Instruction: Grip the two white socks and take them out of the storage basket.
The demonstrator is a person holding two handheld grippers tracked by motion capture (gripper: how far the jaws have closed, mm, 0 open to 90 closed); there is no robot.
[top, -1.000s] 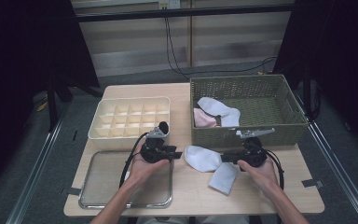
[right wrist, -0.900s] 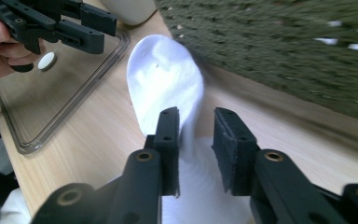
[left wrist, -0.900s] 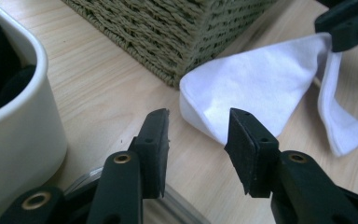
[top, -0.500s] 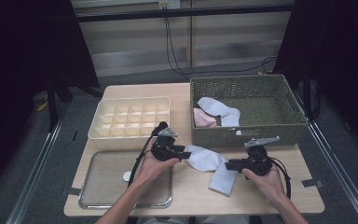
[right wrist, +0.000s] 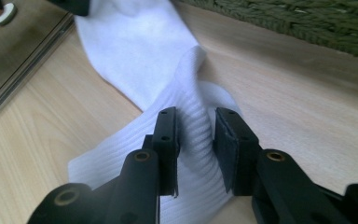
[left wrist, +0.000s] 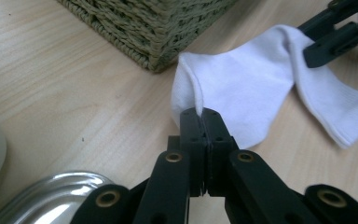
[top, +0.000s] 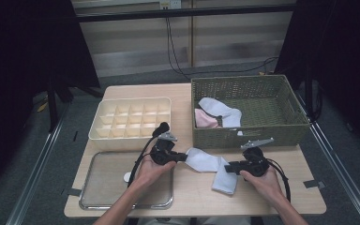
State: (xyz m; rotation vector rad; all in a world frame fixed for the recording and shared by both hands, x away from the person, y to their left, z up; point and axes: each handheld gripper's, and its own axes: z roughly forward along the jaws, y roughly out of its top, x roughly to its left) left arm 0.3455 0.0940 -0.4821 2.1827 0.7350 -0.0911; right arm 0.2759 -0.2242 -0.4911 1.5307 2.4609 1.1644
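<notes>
A white sock lies bent on the wooden table in front of the basket. My left gripper has just closed and is shut on the sock's smooth end; in the left gripper view its jaws meet on the edge of the sock. My right gripper holds the ribbed end. In the right gripper view a raised fold of the sock is pinched between its pads, which have eased apart slightly. The right gripper also appears in the left gripper view.
A green wicker basket at the back right holds a white sock and a pink one. A cream divided box stands at the back left. A metal tray lies at the front left, close to my left hand.
The left gripper's jaws have shut on the sock's end. The right gripper has come slightly nearer and lower over the ribbed end. The left hand has stayed in place.
</notes>
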